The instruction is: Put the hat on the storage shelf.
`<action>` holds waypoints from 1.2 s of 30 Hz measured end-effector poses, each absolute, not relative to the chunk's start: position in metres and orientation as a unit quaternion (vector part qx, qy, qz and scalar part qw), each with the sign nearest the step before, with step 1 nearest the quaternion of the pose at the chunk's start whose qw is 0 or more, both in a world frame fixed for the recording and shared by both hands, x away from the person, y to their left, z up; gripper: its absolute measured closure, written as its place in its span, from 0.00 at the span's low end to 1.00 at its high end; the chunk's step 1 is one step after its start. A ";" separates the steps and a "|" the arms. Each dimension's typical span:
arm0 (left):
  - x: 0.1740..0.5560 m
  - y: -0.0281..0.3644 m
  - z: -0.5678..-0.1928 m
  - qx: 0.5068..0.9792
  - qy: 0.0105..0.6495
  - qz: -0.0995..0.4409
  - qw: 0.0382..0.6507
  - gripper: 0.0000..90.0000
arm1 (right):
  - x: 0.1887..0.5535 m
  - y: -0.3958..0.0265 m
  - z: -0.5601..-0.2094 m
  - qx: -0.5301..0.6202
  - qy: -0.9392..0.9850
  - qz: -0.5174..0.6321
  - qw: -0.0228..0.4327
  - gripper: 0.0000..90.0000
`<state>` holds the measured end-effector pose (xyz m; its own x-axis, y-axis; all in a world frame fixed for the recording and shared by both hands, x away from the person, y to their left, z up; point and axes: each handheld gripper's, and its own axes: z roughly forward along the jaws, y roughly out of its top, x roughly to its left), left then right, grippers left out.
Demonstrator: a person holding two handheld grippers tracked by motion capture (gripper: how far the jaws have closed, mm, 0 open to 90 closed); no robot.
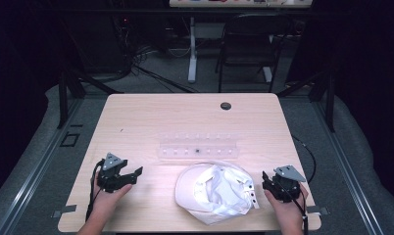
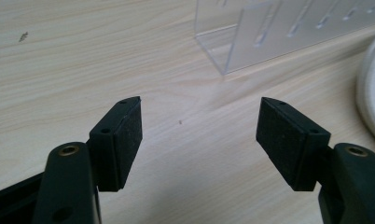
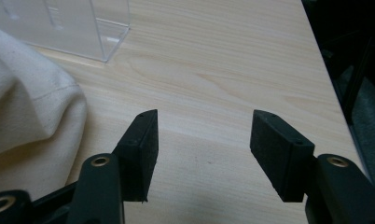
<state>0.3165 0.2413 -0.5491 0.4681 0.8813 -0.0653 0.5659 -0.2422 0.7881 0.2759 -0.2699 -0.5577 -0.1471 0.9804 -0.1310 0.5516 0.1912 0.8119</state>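
Observation:
A white cap [image 1: 215, 193] lies upside down near the table's front edge, its brim toward the left. Behind it stands a clear acrylic rack [image 1: 199, 145] with a row of slots. My left gripper [image 1: 134, 175] rests at the front left of the table, open, with nothing between its jaws. In the left gripper view the rack's end [image 2: 251, 37] is ahead and the cap's brim [image 2: 371, 88] is at the right edge. My right gripper [image 1: 267, 182] sits just right of the cap, open and empty. The cap's cloth [image 3: 31, 112] and the rack's corner [image 3: 90, 32] lie to its left.
The light wooden table [image 1: 151, 122] has a round cable hole [image 1: 226, 105] at the back. Beyond the table stand a dark chair [image 1: 249, 44] and a white desk leg [image 1: 192, 49]. A cable [image 1: 307, 152] hangs off the table's right side.

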 end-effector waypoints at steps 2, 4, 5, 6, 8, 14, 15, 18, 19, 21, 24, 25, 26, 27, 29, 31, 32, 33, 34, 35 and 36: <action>0.314 0.236 -0.547 0.764 0.471 0.202 0.393 0.36 | 0.273 -0.268 -0.554 0.547 0.695 0.305 0.353 0.48; 0.313 0.232 -0.544 0.762 0.469 0.211 0.394 0.36 | 0.270 -0.266 -0.549 0.548 0.694 0.310 0.349 0.49; 0.313 0.232 -0.544 0.762 0.469 0.211 0.394 0.35 | 0.270 -0.267 -0.548 0.550 0.692 0.319 0.343 0.49; 0.312 0.231 -0.542 0.764 0.462 0.208 0.400 0.33 | 0.270 -0.267 -0.546 0.554 0.688 0.330 0.333 0.49; 0.312 0.229 -0.542 0.764 0.460 0.203 0.404 0.30 | 0.270 -0.269 -0.545 0.559 0.684 0.337 0.324 0.49; 0.312 0.227 -0.542 0.769 0.456 0.203 0.400 0.31 | 0.267 -0.269 -0.538 0.546 0.695 0.340 0.322 0.52; 0.312 0.228 -0.542 0.769 0.456 0.202 0.400 0.33 | 0.265 -0.269 -0.535 0.544 0.697 0.339 0.321 0.52; 0.311 0.227 -0.543 0.777 0.445 0.204 0.395 0.39 | 0.263 -0.269 -0.529 0.542 0.709 0.331 0.304 0.49; 0.311 0.226 -0.543 0.776 0.448 0.202 0.395 0.39 | 0.263 -0.269 -0.527 0.542 0.715 0.321 0.304 0.49; 0.311 0.226 -0.543 0.777 0.448 0.201 0.394 0.40 | 0.262 -0.269 -0.524 0.538 0.720 0.315 0.306 0.50; 0.311 0.225 -0.544 0.778 0.443 0.201 0.397 0.41 | 0.263 -0.269 -0.514 0.540 0.736 0.306 0.270 0.50; 0.311 0.225 -0.544 0.778 0.443 0.197 0.401 0.41 | 0.263 -0.269 -0.510 0.539 0.741 0.305 0.260 0.50; 0.311 0.225 -0.544 0.777 0.443 0.195 0.402 0.41 | 0.264 -0.268 -0.508 0.538 0.743 0.305 0.254 0.50; 0.311 0.225 -0.544 0.777 0.443 0.195 0.402 0.41 | 0.264 -0.268 -0.508 0.538 0.743 0.305 0.254 0.50; 0.311 0.226 -0.545 0.777 0.443 0.184 0.409 0.43 | 0.267 -0.267 -0.498 0.532 0.758 0.300 0.228 0.51; 0.312 0.225 -0.546 0.778 0.441 0.182 0.408 0.43 | 0.268 -0.267 -0.495 0.530 0.762 0.302 0.216 0.52; 0.312 0.224 -0.547 0.778 0.443 0.178 0.408 0.43 | 0.271 -0.266 -0.490 0.531 0.765 0.312 0.190 0.52; 0.312 0.224 -0.547 0.781 0.441 0.176 0.406 0.43 | 0.272 -0.266 -0.488 0.531 0.767 0.314 0.176 0.53; 0.312 0.223 -0.548 0.783 0.440 0.173 0.405 0.43 | 0.273 -0.266 -0.487 0.534 0.767 0.317 0.162 0.53; 0.312 0.223 -0.548 0.783 0.440 0.173 0.405 0.44 | 0.273 -0.265 -0.485 0.536 0.769 0.318 0.146 0.53; 0.311 0.222 -0.550 0.786 0.438 0.168 0.402 0.46 | 0.274 -0.265 -0.484 0.535 0.771 0.319 0.136 0.54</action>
<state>0.3112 0.2219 -0.5496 0.5596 0.8242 -0.0871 0.5537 -0.2936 0.7792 0.2739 -0.2647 -0.4844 -0.3917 0.9105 0.1322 0.7375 0.2248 0.6368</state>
